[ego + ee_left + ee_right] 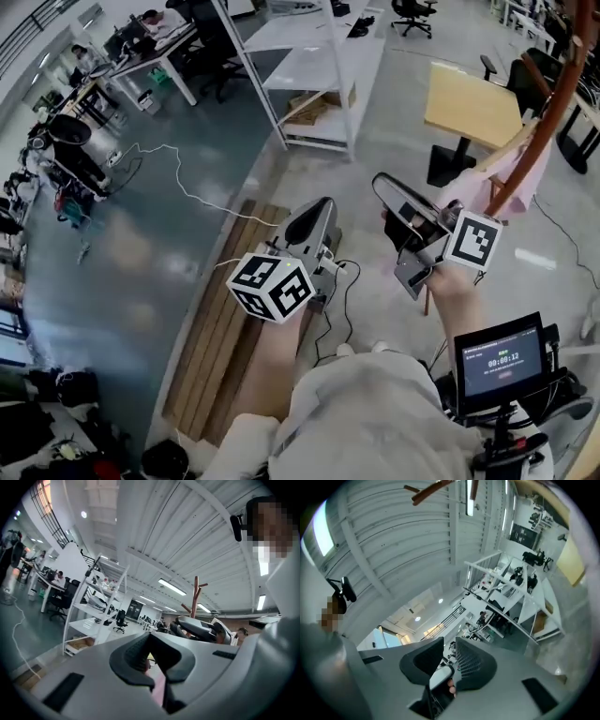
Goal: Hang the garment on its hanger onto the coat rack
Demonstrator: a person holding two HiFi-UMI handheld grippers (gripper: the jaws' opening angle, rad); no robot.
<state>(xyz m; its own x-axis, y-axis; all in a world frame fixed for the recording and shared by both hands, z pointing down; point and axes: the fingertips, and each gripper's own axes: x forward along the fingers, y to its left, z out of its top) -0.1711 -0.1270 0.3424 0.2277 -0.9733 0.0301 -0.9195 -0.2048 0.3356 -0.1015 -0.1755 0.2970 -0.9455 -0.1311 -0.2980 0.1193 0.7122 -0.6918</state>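
A pink garment (480, 184) hangs on a wooden hanger (506, 150) against the brown coat rack pole (551, 105) at the right of the head view. My right gripper (380, 180) is held up just left of the garment and apart from it, jaws together and holding nothing. Further left, my left gripper (323, 204) also points upward, shut and empty. The left gripper view shows its pads meeting at the left gripper (149, 637), with the coat rack top (196, 588) beyond. Above the right gripper (451, 644), the coat rack pegs (436, 490) show against the ceiling.
A white shelving unit (323, 70) stands ahead, with a yellow table (469, 98) to its right. Wooden planks (220, 342) and a white cable (178, 183) lie on the floor at left. A small timer screen (502, 361) on a stand sits at lower right. Desks with people are far left.
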